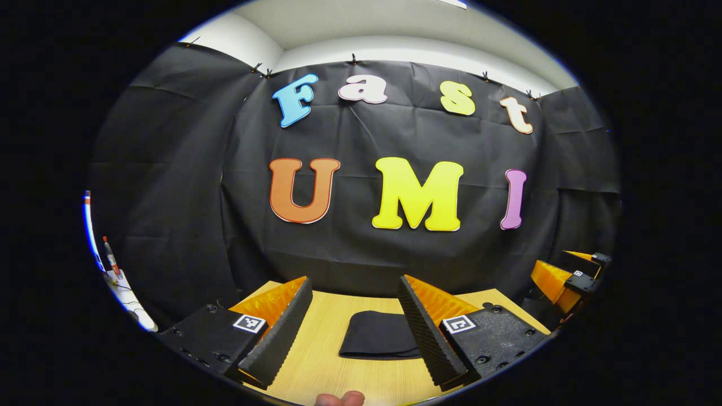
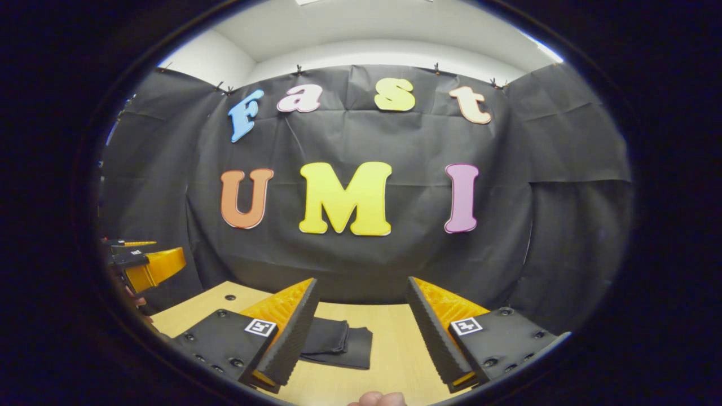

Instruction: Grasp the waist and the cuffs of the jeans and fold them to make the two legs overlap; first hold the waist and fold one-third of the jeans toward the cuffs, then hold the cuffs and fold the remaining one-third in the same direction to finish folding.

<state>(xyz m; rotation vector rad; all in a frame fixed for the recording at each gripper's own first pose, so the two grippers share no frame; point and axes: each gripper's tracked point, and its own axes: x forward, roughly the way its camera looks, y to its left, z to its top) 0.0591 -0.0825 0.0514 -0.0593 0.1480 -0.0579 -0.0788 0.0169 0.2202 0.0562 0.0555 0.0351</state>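
Note:
Dark jeans (image 1: pixel 377 336) lie flat on the light wooden table (image 1: pixel 316 363). In the left gripper view a rounded end of them sits between and below my fingers. In the right gripper view the jeans (image 2: pixel 338 343) show two stacked squared ends, partly hidden behind one finger. My left gripper (image 1: pixel 355 282) hangs open above the table with nothing between its fingers. My right gripper (image 2: pixel 362 282) is also open and holds nothing. The right gripper (image 1: pixel 569 276) appears at the far right of the left gripper view, and the left gripper (image 2: pixel 145 265) at the far left of the right gripper view.
Black cloth walls close the booth just behind the table's far edge. A person's thumb (image 1: pixel 340 399) shows at the bottom rim. A small round hole (image 2: pixel 229 297) marks the tabletop near its left corner. A white surface with a small bottle (image 1: pixel 111 259) stands far left.

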